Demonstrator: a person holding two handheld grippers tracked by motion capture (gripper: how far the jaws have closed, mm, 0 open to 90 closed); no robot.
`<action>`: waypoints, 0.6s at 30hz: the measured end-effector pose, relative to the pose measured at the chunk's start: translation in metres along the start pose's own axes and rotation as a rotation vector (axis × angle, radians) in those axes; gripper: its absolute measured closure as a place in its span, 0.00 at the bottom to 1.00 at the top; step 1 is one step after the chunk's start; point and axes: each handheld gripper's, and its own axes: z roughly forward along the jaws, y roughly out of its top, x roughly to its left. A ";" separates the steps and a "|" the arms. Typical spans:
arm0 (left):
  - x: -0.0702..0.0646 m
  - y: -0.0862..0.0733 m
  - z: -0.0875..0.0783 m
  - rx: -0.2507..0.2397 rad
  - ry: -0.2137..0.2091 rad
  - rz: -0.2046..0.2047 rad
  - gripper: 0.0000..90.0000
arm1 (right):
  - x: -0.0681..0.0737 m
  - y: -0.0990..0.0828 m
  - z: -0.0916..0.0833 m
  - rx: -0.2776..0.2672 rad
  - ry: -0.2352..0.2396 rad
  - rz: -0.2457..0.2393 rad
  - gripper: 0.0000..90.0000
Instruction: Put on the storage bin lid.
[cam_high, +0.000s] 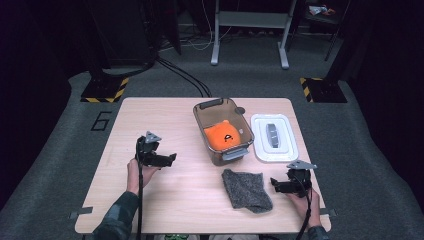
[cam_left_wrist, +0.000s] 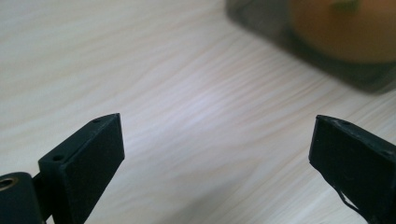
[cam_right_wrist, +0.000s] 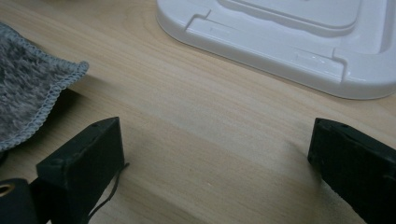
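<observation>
Grey cloth (cam_high: 247, 189): lies loose, may bunch if dragged.
Left gripper (cam_high: 170, 159): fingers spread, empty.
Right gripper (cam_high: 273, 182): fingers spread, could nudge white lid (cam_high: 272, 137).

This looks like a lab or test studio set up for recording, not anyone's home. A single pale wooden surface (cam_high: 165, 200) stands alone on grey carpet (cam_high: 380, 165), with dark walls and black curtains closing in the space around it. A large number six (cam_high: 101, 120) is marked on the floor beside it, and yellow-and-black hazard tape (cam_high: 105, 92) wraps the bases of black stands at either side. Thick black cables (cam_high: 185, 75) snake across the carpet, and the grey metal legs of a workbench (cam_high: 250, 30) rise at the back.
</observation>
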 end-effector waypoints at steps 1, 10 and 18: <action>0.004 -0.006 0.003 0.015 0.001 -0.017 0.03 | 0.000 0.000 0.000 0.000 0.000 0.000 0.03; 0.022 -0.038 0.017 0.043 0.048 -0.080 0.00 | 0.000 0.000 0.001 0.005 -0.010 0.003 0.01; 0.023 -0.051 0.022 0.003 0.080 -0.042 0.00 | -0.002 0.004 0.001 0.045 -0.008 0.012 0.00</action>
